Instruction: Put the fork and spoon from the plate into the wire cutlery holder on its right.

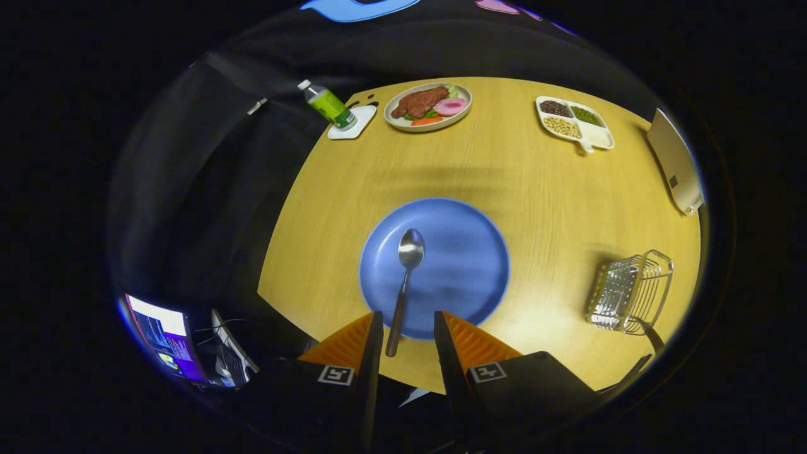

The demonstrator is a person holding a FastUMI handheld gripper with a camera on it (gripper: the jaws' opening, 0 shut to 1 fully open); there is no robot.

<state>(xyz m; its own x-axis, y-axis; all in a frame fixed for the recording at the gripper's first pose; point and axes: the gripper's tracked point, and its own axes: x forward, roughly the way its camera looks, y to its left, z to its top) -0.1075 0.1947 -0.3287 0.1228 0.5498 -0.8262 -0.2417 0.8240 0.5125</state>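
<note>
Spread apart and holding nothing, our tongs hover over the near edge of the surface, with the spoon handle lying between the fingers, closer to the left one. Its bowl rests on the blue plate just ahead. We see no fork on the plate (a dark handle seems to stick out of the holder's near end, though we cannot be sure it is the fork). Well to the right stands the wire holder. We judge the spoon is still to be moved.
</note>
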